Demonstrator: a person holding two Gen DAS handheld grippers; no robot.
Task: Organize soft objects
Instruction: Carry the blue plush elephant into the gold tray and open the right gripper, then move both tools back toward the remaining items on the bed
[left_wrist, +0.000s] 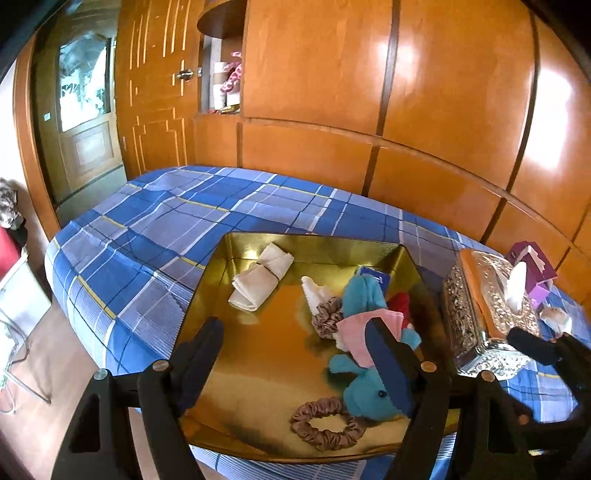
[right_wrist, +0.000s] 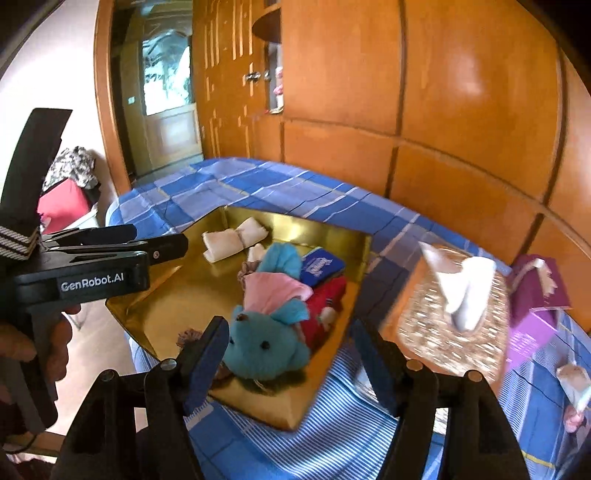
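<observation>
Teal plush bear (right_wrist: 262, 347) lies face-up; pink cloth (right_wrist: 275, 291) across it.

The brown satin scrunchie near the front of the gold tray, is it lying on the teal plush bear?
No, the brown satin scrunchie lies on the gold tray beside the teal plush bear.

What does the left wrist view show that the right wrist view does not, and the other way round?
Only the left wrist view shows the whole brown scrunchie lying flat in the gold tray. Only the right wrist view shows the teddy's face and the hand holding the left tool. Both show the tray, the blue teddy, the pink cloth, the rolled white cloth and the tissue box.
</observation>
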